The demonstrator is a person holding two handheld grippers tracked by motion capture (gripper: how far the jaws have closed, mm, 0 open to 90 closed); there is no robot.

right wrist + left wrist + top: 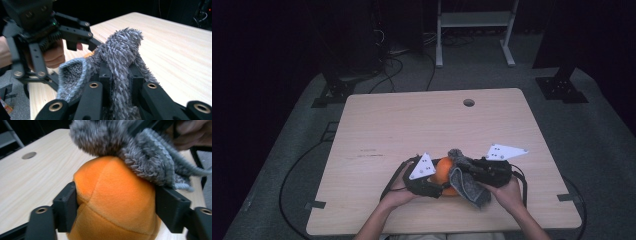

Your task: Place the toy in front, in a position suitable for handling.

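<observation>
- Closest to the person, both hands sit at the near edge of the counter (377,120), each holding a set of tongs, and the two meet in the middle.
- Left tongs (115,207) are clamped on an orange plush ball (112,200), one jaw pressing each side. The ball sits just above or on the counter, can't tell which.
- Right tongs (120,75) are squeezed together on a fuzzy grey cloth (120,52), pinching a fold of it. The cloth drapes over the top of the ball and touches it.
- What could go wrong, I reckon: the ball is soft and round, so a hard wipe could squirt it out of the jaws. The loose end of cloth could also snag on the left tongs.
- Farther back the counter is bare wood with a round cable hole (468,102), then a white metal stand (474,30) on the floor.
</observation>
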